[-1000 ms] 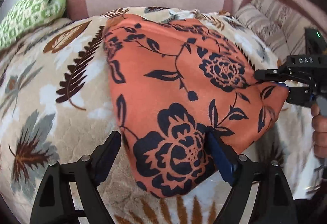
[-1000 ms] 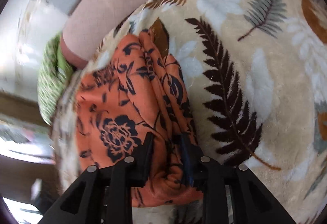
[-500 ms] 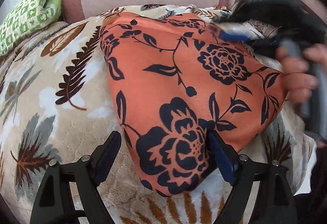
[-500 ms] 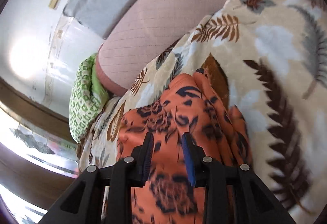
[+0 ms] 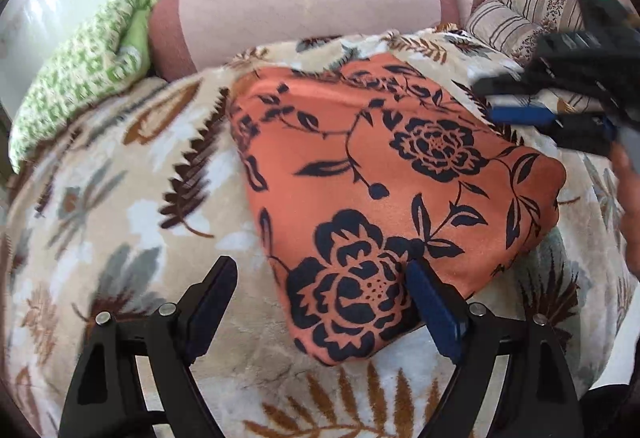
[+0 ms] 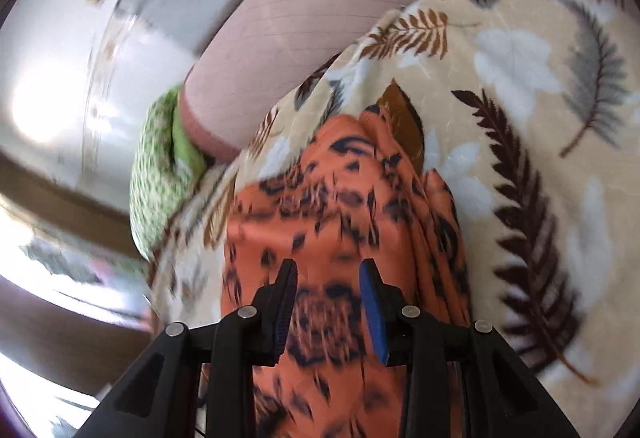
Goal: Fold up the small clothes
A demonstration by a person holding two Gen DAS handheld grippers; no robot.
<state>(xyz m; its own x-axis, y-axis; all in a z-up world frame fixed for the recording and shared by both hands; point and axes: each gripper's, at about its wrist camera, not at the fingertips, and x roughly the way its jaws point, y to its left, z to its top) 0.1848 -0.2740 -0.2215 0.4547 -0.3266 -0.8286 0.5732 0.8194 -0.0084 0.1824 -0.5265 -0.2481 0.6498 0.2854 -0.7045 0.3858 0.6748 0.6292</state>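
— Where's the garment?

— The orange floral cloth [image 5: 384,198] lies folded on my leaf-print blanket [image 5: 120,198], in front of the pink cushion [image 5: 304,10].

— How will it handle?

— Light, limp and probably a bit slippery, I'd judge; I'd pinch a stacked edge or corner so the layers stay together.

— Your grippers?

— My left gripper [image 5: 320,306] gapes wide over the near corner, empty. My right gripper [image 6: 328,302] has just been opening: narrowly parted above the cloth, pinching nothing.

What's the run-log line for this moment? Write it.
garment: orange floral cloth folded on leaf blanket | left gripper: open, empty | right gripper: jaws just opening, nothing between them
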